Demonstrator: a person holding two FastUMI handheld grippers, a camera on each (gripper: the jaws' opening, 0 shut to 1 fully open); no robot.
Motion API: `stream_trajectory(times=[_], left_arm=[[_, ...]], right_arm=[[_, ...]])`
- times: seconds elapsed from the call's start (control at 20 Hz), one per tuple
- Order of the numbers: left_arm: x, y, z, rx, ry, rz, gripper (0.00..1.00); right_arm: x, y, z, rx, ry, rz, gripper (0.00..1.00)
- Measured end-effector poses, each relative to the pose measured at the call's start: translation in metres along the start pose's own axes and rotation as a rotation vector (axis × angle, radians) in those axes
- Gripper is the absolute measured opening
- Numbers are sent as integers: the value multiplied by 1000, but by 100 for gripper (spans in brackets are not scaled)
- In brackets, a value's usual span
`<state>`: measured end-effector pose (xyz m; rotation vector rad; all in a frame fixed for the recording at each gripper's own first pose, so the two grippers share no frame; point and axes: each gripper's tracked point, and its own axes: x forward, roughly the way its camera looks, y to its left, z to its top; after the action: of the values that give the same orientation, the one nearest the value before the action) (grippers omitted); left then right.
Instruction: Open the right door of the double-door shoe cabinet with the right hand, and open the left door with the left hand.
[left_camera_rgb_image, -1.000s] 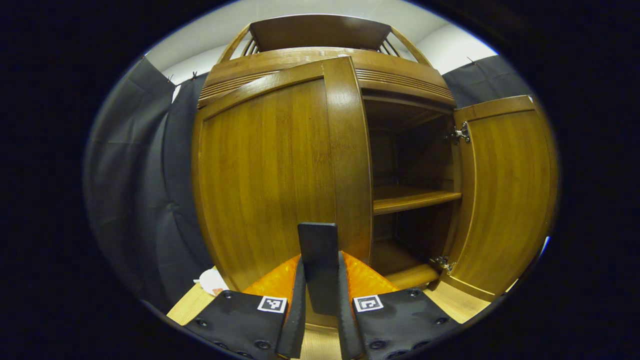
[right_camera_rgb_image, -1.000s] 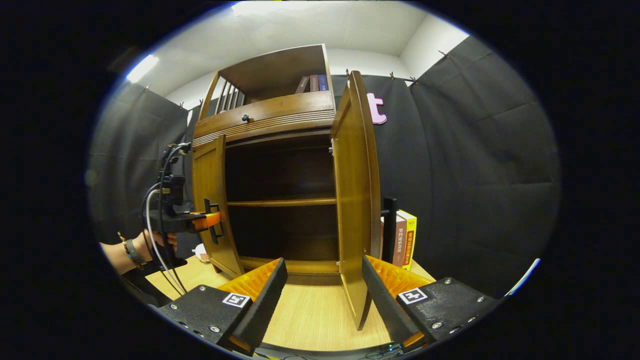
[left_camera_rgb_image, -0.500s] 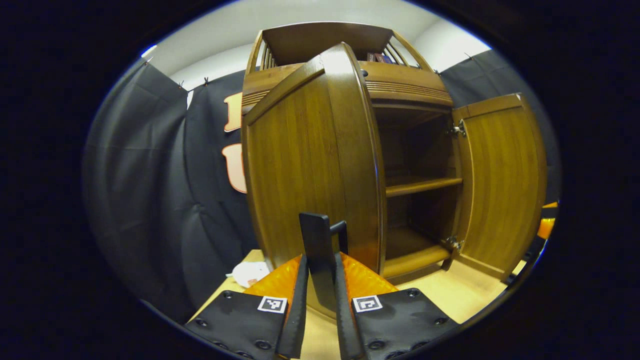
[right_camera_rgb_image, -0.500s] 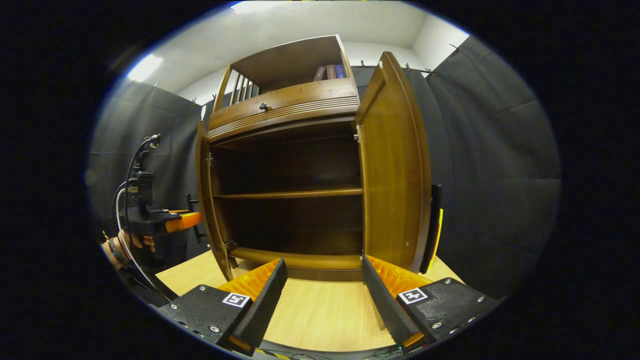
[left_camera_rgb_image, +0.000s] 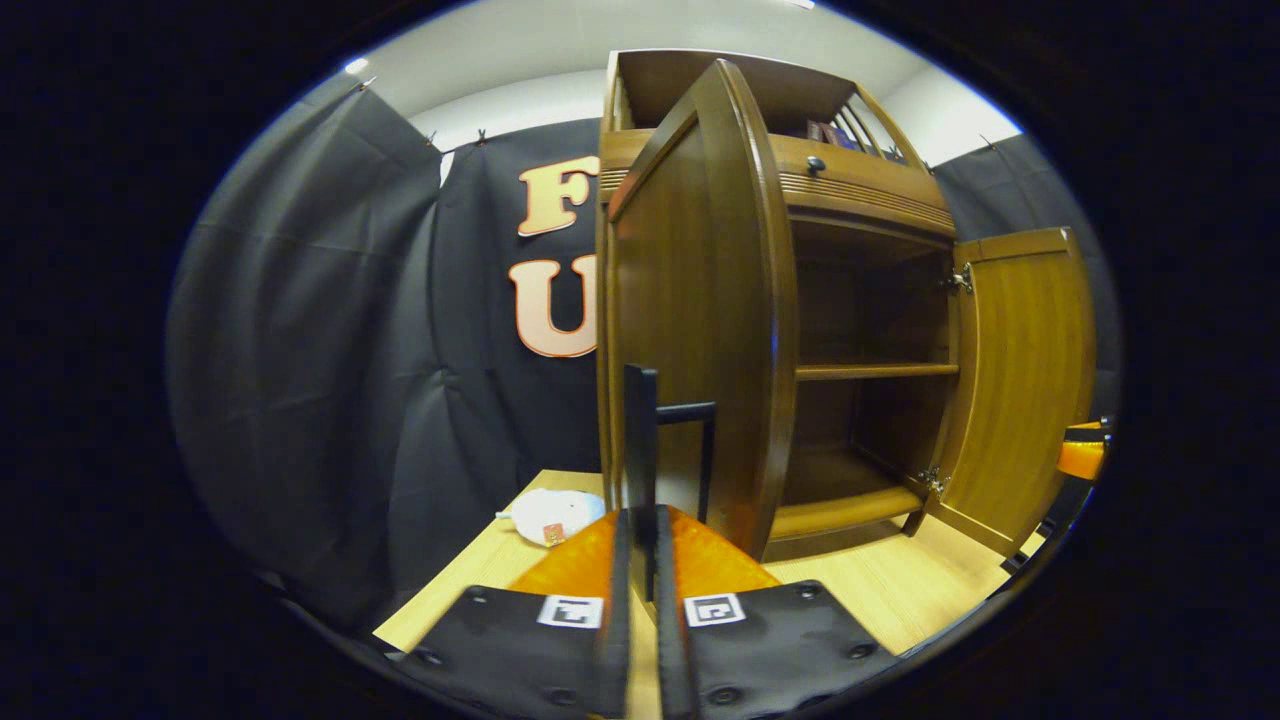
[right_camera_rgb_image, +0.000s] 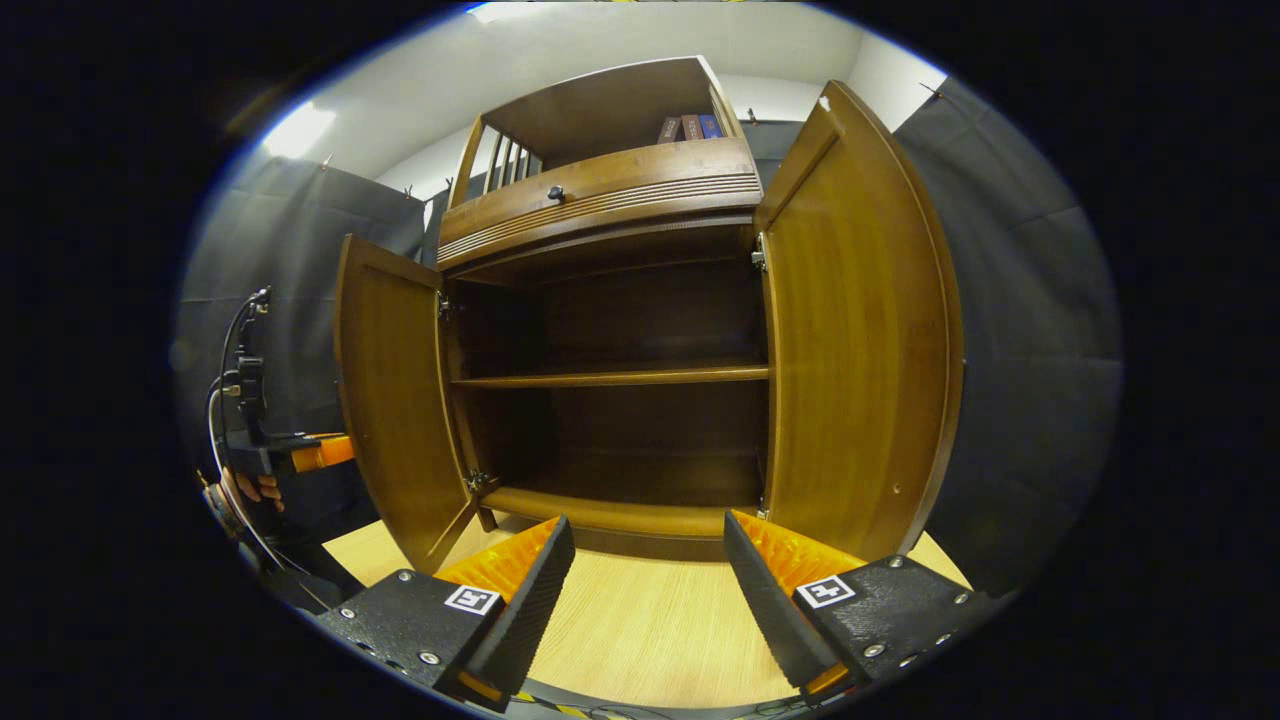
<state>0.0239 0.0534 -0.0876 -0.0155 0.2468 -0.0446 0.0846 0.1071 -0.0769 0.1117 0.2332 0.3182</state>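
The wooden shoe cabinet stands with both doors swung out and its dark shelves bare. In the left gripper view, my left gripper is shut on the black bar handle of the left door, which I see nearly edge-on. The right door hangs wide beyond it. In the right gripper view, my right gripper is open and holds nothing, low in front of the cabinet's base. The right door is to its right and the left door to its left. The left gripper sits behind that door, held by a hand.
The cabinet rests on a light wooden tabletop. A small white soft item lies on the table left of the cabinet. Books stand on the top shelf, above a drawer with a knob. Black cloth walls surround the booth.
The left door has swung much farther out, pulled by my left gripper on its handle. The right door has swung wide too. My right gripper stayed open.
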Motion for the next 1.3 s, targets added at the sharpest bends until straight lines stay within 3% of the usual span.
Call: stream_trajectory(times=[0.05,0.1,0.15,0.2,0.3,0.35,0.7,0.75,0.85,1.05,1.15,1.3], left_arm=[[1,18,1,1,-11,35,18],[-5,38,3,2,-19,67,22],[-2,50,2,-14,-22,48,4],[0,53,2,-42,-29,21,19],[4,58,1,-58,-27,-38,3],[5,62,2,-53,-21,-59,11],[14,100,2,-228,-8,-270,12],[14,103,2,-258,0,-297,13],[11,105,1,-255,10,-313,19],[-22,114,6,-130,3,-255,13],[-41,112,14,-116,-9,-225,11],[-67,80,37,-109,-74,-259,11]], right_arm=[[2,2,-1,-1,2,2,98],[4,4,-1,-2,5,5,92],[4,6,-1,-5,6,6,98],[5,7,-1,-8,7,7,98],[7,10,0,-13,8,5,98],[7,12,1,-14,6,5,92],[10,21,3,-19,11,0,92],[12,22,3,-18,12,-3,98],[10,31,3,-7,14,6,92],[11,37,-1,-44,16,16,98],[18,35,-9,-47,26,9,92],[31,37,-9,-13,18,8,92]])
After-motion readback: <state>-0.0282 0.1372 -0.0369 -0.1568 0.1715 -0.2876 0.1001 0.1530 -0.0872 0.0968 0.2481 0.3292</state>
